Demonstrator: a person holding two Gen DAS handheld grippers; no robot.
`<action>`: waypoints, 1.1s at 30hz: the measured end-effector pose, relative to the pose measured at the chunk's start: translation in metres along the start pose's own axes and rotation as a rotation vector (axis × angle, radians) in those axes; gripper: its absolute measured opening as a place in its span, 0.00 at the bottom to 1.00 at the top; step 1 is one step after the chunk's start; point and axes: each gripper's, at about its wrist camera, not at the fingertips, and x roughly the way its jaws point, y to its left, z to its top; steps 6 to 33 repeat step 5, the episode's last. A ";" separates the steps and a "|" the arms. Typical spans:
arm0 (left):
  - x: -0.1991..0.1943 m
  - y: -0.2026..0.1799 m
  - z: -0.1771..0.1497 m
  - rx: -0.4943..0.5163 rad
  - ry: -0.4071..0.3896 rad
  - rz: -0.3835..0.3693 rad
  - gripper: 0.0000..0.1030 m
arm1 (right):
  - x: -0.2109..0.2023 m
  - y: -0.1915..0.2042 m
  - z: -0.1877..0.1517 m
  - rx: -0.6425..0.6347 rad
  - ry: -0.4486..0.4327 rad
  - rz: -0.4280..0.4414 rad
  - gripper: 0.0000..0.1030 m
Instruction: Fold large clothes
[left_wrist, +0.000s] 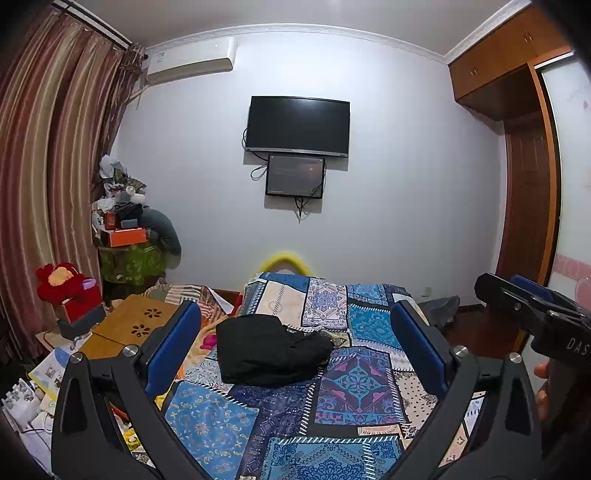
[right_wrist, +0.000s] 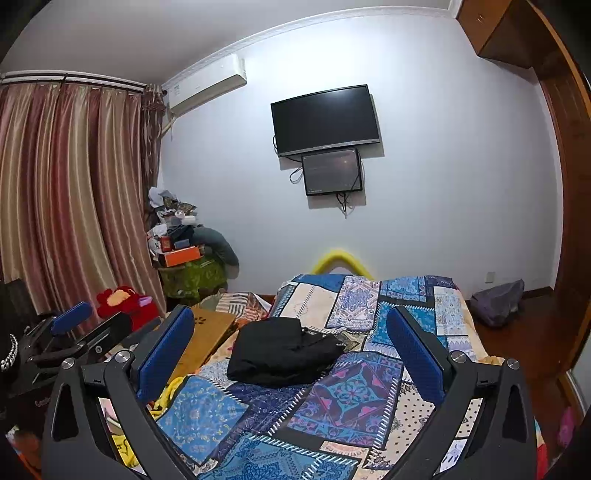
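Observation:
A black garment lies folded in a compact bundle on the blue patchwork bedspread, toward the left of the bed's middle. It also shows in the right wrist view. My left gripper is open and empty, held above the near part of the bed, well short of the garment. My right gripper is open and empty, at about the same height and distance. The right gripper also shows at the right edge of the left wrist view. The left gripper shows at the left edge of the right wrist view.
A wooden lap desk and loose cloths lie on the bed's left side. Papers and clutter lie left of me. A red plush toy, piled boxes and curtains stand at left. A TV hangs ahead, wardrobe at right.

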 end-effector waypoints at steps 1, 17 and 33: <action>0.000 0.000 0.000 0.002 0.002 0.000 1.00 | 0.001 0.000 0.000 0.001 0.002 0.000 1.00; 0.003 0.002 -0.002 0.000 0.007 0.006 1.00 | 0.002 -0.002 -0.001 0.005 0.006 0.001 1.00; 0.003 0.002 -0.002 0.000 0.007 0.006 1.00 | 0.002 -0.002 -0.001 0.005 0.006 0.001 1.00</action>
